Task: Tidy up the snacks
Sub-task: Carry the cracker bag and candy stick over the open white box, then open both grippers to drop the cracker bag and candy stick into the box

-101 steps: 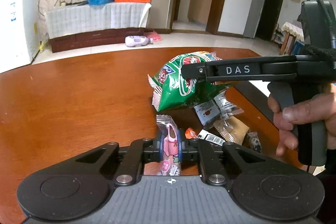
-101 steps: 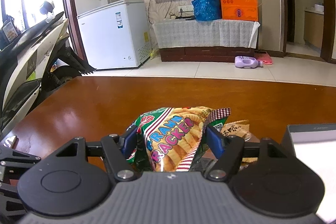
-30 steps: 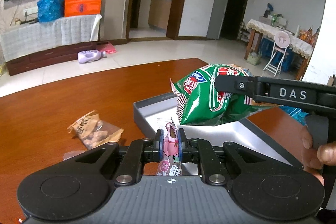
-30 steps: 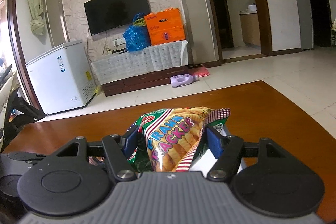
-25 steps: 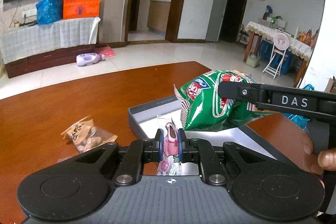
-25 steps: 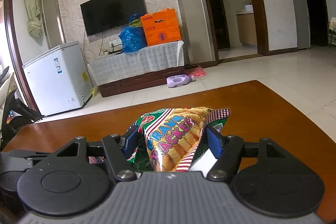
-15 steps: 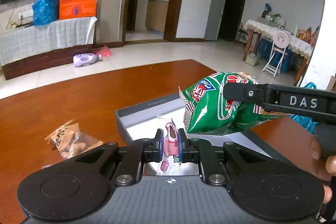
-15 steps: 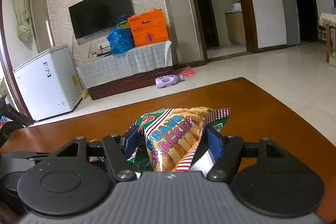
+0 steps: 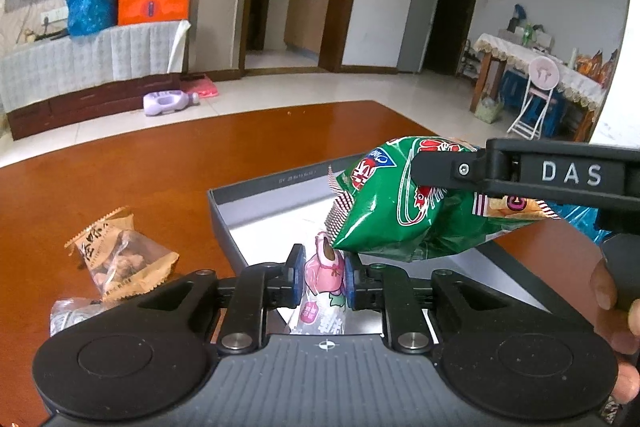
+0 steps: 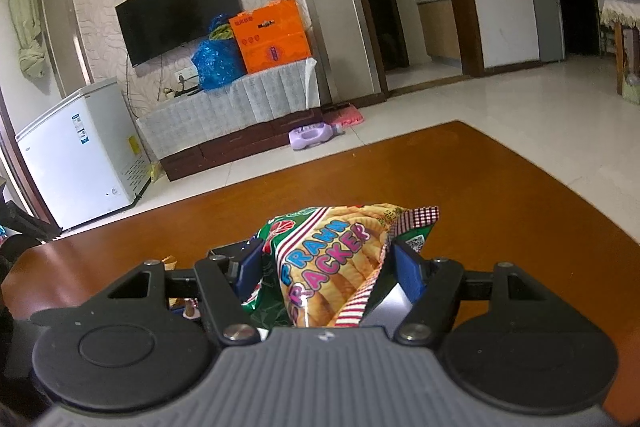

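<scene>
My left gripper (image 9: 322, 277) holds a small pink snack packet (image 9: 324, 267) upright over the near corner of an open grey tray (image 9: 260, 195). Its jaws are opening, and the blue pads still touch the packet's sides. The packet's lower end hangs down toward the tray floor. My right gripper (image 10: 326, 267) is shut on a puffy green prawn cracker bag (image 10: 332, 259). In the left wrist view that bag (image 9: 392, 211) hangs above the tray, just right of and above the pink packet, pinched by the black right-gripper finger (image 9: 460, 169).
A brown packet of nuts (image 9: 120, 259) and a clear wrapper (image 9: 68, 315) lie on the wooden table (image 9: 140, 167) left of the tray. A person's hand (image 9: 612, 307) grips the right handle. The table's far edge runs close behind the tray.
Both grippers have come down and forward over the tray, which now sits nearer and further left. The left pads have spread slightly around the pink packet. The green bag stays gripped.
</scene>
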{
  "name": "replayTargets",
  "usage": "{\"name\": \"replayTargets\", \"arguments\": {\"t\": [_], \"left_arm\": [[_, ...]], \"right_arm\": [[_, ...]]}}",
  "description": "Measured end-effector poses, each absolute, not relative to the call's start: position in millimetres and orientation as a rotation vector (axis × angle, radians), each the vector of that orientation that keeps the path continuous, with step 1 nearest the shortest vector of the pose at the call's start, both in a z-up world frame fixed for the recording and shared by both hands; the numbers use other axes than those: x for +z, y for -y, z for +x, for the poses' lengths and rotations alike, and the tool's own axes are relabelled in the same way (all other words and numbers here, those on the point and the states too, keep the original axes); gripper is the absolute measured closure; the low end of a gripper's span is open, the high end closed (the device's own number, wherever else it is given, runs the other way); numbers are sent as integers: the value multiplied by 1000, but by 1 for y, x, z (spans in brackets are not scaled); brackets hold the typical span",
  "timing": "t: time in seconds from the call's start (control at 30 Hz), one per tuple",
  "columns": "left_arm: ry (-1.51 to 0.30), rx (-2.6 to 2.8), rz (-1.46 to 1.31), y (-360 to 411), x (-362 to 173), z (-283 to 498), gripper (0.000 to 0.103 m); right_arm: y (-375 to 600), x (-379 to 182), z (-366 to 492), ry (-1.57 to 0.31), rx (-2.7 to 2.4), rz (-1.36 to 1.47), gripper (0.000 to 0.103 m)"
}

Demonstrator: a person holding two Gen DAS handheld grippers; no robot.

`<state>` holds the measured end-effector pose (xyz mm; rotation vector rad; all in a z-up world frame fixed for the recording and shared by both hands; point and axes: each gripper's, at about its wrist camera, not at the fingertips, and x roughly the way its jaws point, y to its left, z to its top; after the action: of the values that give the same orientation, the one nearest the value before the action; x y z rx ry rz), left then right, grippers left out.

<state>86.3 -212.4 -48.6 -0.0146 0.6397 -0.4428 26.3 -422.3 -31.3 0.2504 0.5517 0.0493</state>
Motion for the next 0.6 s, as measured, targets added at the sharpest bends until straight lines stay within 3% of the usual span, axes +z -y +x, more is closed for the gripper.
{"name": "replayTargets", "arguments": {"t": [0.1, 0.3, 0.37, 0.4, 0.47, 0.53, 0.6], "left_arm": [[-650, -429, -22, 213, -50, 89, 79], [-661, -419, -13, 217, -51, 89, 63], [-652, -433, -7, 218, -50, 87, 48], [-643, -443, 4, 219, -49, 85, 43], [-619, -456, 45, 224, -47, 80, 22], [-598, -432, 105, 230, -44, 74, 13], [-591, -426, 136, 233, -43, 69, 13]], "right_arm": [[423, -36, 35, -579, 51, 289, 34], [417, -38, 49, -607, 31, 298, 31], [415, -37, 53, -612, 20, 295, 22], [413, -37, 55, -616, 17, 294, 21], [410, -36, 59, -620, 14, 291, 20], [406, -35, 63, -625, 26, 293, 20], [402, -35, 66, -626, 26, 279, 20]]}}
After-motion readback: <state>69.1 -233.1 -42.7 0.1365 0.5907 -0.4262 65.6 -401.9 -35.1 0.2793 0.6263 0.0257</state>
